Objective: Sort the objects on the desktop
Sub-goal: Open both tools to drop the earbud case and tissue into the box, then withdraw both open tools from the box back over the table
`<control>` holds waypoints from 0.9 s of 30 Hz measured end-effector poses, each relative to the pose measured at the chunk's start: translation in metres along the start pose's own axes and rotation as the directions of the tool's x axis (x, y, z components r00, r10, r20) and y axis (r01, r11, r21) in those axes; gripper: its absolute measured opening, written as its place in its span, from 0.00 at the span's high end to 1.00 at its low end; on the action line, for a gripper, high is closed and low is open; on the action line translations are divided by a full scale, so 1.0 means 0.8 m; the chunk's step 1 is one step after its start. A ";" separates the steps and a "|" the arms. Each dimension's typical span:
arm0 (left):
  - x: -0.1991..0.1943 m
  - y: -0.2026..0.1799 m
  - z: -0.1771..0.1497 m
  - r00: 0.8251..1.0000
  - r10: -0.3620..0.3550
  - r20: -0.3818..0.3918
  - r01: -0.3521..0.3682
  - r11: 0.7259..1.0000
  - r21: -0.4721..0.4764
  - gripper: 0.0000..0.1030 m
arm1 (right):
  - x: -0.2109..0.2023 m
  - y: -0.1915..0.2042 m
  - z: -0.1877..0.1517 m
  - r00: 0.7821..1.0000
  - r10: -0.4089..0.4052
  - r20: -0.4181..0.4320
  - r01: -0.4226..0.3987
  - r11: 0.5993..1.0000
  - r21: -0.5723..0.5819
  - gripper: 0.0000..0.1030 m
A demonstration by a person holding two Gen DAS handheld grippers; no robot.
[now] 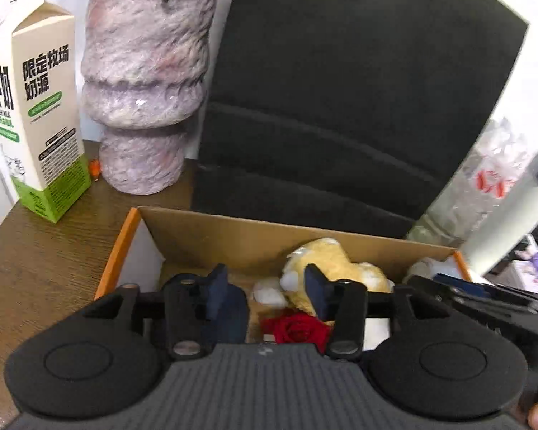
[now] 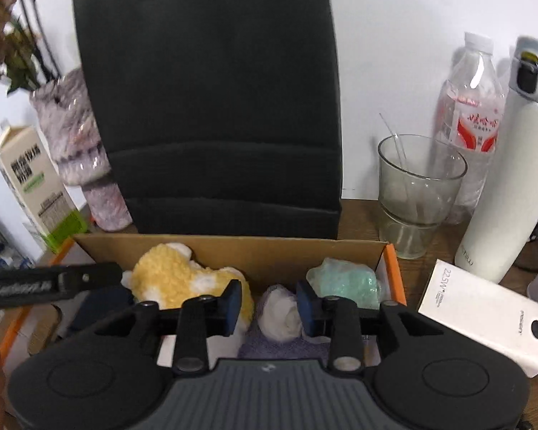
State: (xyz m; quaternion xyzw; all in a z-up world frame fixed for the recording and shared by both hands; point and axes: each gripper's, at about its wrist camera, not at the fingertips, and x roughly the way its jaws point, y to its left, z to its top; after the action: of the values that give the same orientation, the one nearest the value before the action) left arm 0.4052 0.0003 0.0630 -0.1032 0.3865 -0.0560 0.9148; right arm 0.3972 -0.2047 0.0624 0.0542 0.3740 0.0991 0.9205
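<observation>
An open cardboard box (image 1: 211, 229) (image 2: 233, 247) with orange edges sits on the wooden desk. It holds a yellow plush toy (image 1: 337, 261) (image 2: 172, 276), a red rose (image 1: 297, 328), a white lump (image 2: 281, 313) on purple cloth (image 2: 283, 349), and a pale green lump (image 2: 344, 279). My left gripper (image 1: 265, 292) is open and empty above the box, over the rose. My right gripper (image 2: 269, 304) is open and empty above the box, with the white lump showing between its fingers.
A milk carton (image 1: 36, 114) (image 2: 32, 182) and a mottled purple vase (image 1: 143, 82) (image 2: 79, 147) stand at the left. A black cushion (image 1: 358, 93) (image 2: 218, 107) stands behind the box. A glass (image 2: 416, 190), water bottle (image 2: 470, 122), white flask (image 2: 509, 179) and white carton (image 2: 484, 311) are at the right.
</observation>
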 end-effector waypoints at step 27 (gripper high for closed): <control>-0.234 -0.062 -0.276 0.992 0.076 0.102 -0.082 0.995 0.055 0.00 | -0.282 0.039 -0.234 0.991 -0.025 0.134 0.043 0.990 -0.137 0.14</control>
State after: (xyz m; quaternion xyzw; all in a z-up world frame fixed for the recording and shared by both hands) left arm 0.1155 -0.0458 0.0542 -0.0635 0.3421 -0.0259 0.9372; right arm 0.1043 -0.2199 0.0870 -0.0101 0.3056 0.1055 0.9462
